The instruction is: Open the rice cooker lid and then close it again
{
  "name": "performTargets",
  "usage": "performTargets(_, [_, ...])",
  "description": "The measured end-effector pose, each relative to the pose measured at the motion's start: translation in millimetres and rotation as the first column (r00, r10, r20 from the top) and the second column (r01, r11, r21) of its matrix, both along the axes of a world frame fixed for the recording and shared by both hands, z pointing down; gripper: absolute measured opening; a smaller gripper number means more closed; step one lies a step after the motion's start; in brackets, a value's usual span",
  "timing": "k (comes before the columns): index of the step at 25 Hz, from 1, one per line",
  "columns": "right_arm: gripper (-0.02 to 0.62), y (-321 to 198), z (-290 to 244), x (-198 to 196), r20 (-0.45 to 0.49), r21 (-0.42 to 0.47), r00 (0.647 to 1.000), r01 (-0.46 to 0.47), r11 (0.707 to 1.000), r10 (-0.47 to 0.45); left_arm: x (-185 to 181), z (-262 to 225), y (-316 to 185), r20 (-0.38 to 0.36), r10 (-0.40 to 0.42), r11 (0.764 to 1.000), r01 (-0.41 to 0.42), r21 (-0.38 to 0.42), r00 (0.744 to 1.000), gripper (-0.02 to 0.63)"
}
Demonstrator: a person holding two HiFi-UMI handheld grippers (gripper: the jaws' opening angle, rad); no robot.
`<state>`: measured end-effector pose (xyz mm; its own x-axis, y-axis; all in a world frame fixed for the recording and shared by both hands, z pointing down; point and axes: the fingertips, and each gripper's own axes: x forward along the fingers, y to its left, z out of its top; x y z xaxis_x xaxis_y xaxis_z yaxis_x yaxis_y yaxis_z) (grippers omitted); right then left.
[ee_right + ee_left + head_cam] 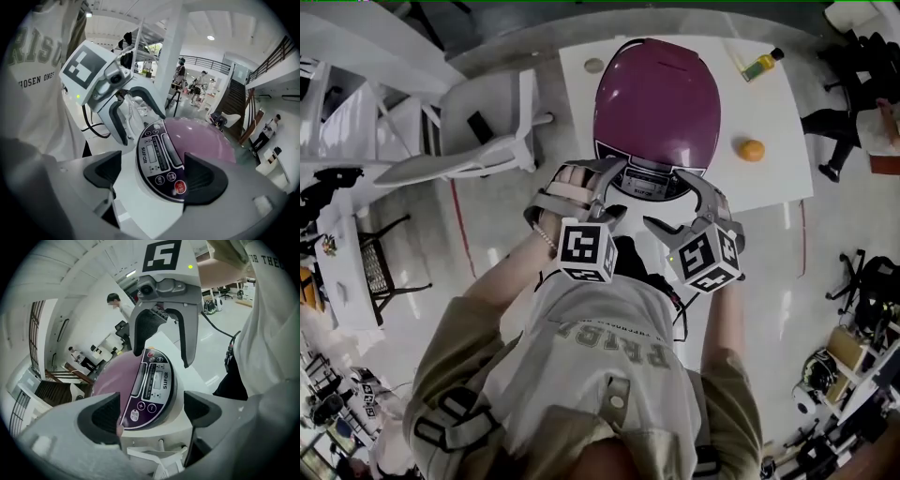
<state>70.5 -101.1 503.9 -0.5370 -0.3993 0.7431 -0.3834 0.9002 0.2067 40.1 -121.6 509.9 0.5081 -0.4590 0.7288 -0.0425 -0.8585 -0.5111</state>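
Observation:
The rice cooker (656, 103) stands on a white table (787, 122), its purple lid (201, 136) down. Its dark control panel (154, 390) faces me at the front. My left gripper (614, 187) hovers just before the panel's left side, jaws open. In the left gripper view the panel shows in the gap of that gripper (152, 411), with no pad touching it. My right gripper (675, 202) is at the panel's right side, also open. The right gripper view has the panel (161, 159) between the spread jaws of that gripper (152, 173), untouched.
An orange (751, 150) lies on the table right of the cooker, and a small yellow bottle (762, 64) lies at the far right. A white chair (478, 131) stands left of the table. People stand in the far background.

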Motion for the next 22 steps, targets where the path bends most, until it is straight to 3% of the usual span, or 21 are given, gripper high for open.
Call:
performTargets(11, [0.411,-2,20,-5,-0.07,-0.061,0.988,0.135,0.989,-0.139,9,25,-6,0.12,0.0,1.0,-0.001,0.006,0.993,0.453])
performTargets(22, [0.416,0,27,-7,-0.102,-0.06,0.978,0.176,0.983,-0.182,9,36,-7,0.188,0.017,1.0,-0.02,0.016,0.982,0.462])
